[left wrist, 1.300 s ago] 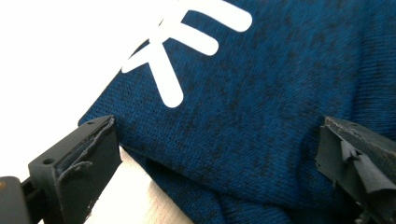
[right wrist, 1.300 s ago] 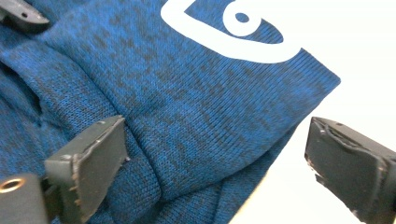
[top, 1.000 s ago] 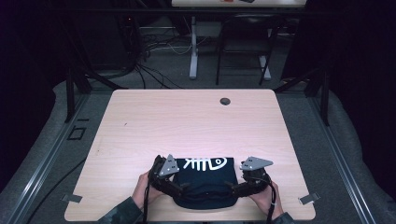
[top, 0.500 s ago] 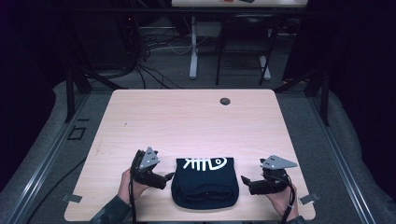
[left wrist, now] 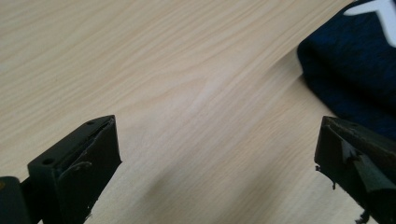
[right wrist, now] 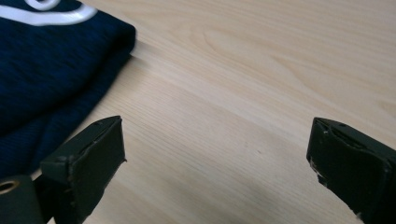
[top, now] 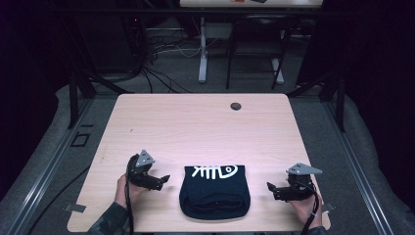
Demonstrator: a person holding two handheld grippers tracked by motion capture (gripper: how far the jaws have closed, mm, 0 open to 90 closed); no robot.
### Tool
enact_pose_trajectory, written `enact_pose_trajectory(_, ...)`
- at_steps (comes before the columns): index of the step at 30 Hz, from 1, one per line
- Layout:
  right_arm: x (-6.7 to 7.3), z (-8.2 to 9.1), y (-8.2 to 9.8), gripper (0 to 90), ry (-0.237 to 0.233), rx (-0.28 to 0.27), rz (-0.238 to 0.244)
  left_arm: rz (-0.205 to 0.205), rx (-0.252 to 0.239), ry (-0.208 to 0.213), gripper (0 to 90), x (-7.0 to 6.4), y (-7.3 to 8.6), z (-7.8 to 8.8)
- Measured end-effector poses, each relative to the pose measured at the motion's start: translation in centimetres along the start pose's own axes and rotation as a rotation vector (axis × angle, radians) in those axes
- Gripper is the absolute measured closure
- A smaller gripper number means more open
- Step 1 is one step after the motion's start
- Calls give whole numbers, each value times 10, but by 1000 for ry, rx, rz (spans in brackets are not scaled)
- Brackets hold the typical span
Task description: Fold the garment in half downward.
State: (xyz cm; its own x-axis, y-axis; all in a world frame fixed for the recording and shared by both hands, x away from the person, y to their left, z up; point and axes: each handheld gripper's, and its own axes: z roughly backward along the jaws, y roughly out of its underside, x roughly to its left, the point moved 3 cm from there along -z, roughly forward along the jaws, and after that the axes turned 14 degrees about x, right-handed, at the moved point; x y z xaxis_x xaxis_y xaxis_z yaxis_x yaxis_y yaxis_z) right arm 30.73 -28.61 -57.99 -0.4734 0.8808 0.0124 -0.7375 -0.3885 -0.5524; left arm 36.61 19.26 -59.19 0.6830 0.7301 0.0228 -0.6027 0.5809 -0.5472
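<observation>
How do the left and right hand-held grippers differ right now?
The left hand-held gripper sits left of the folded dark garment and nearer to it; the right hand-held gripper sits right of it, farther off and closer to the table's near edge. Both are open, empty, pointing inward.

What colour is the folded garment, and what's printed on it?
Dark navy folded garment with a white fish-skeleton print; the high view shows it best.

Pale wooden table — 1 folded dark garment near its front edge, white fishbone print up.
</observation>
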Motion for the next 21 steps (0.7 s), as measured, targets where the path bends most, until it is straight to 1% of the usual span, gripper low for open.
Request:
enact_pose_trajectory(1, -2, -3, 2, 39, 0, 6, -13, 12, 7, 7, 1, 1, 1, -2)
enact_pose_trajectory(3, -7, -9, 5, 40, -6, 26, -25, 23, 25, 11, 1, 5, 3, -7)
enact_pose_trajectory(5, -10, -15, 7, 40, 0, 44, -25, 30, 34, 2, 1, 7, 4, -11)
enact_pose_trajectory(9, -14, -25, 11, 33, -2, 71, -31, 39, 42, -9, 1, 11, 4, -17)
enact_pose_trajectory(11, -15, -25, 12, 35, 13, 62, -27, 43, 52, -4, 2, 12, 5, -20)
enact_pose_trajectory(13, -15, -26, 12, 27, 23, 54, -24, 51, 42, -8, 0, 14, 5, -21)
enact_pose_trajectory(15, -15, -27, 12, 18, 22, 55, -19, 57, 30, -8, 0, 14, 6, -22)
enact_pose_trajectory(17, -15, -28, 12, 7, 24, 44, -25, 57, 30, -9, 0, 15, 6, -22)
enact_pose_trajectory(18, -16, -29, 12, 2, 26, 39, -20, 59, 29, -8, 0, 14, 6, -22)
enact_pose_trajectory(20, -16, -29, 12, 0, 27, 41, -23, 57, 32, -9, 0, 15, 6, -22)
enact_pose_trajectory(21, -17, -29, 12, 0, 22, 44, -16, 57, 30, -9, 0, 15, 6, -22)
